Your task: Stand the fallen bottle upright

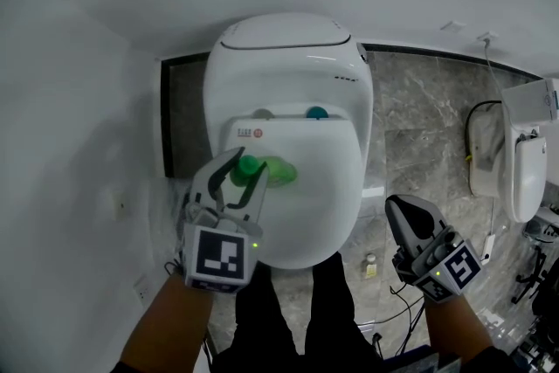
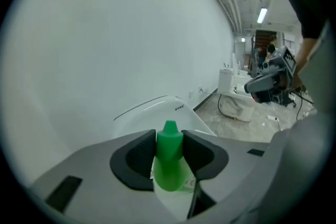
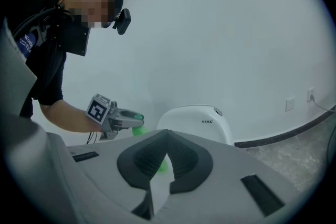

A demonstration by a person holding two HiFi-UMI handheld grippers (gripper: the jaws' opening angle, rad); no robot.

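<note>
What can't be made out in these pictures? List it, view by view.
Head view: whether the green bottle rests on the toilet lid; the left gripper covers its top.
Left gripper view: the bottle's base, hidden behind the gripper's body; its label, too small.
Head view: a teal round thing behind the lid, half hidden by it.

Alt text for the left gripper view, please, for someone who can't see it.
The left gripper is clamped on the cap end of a green bottle, with a white toilet behind it. A plain white wall fills most of the background.
</note>
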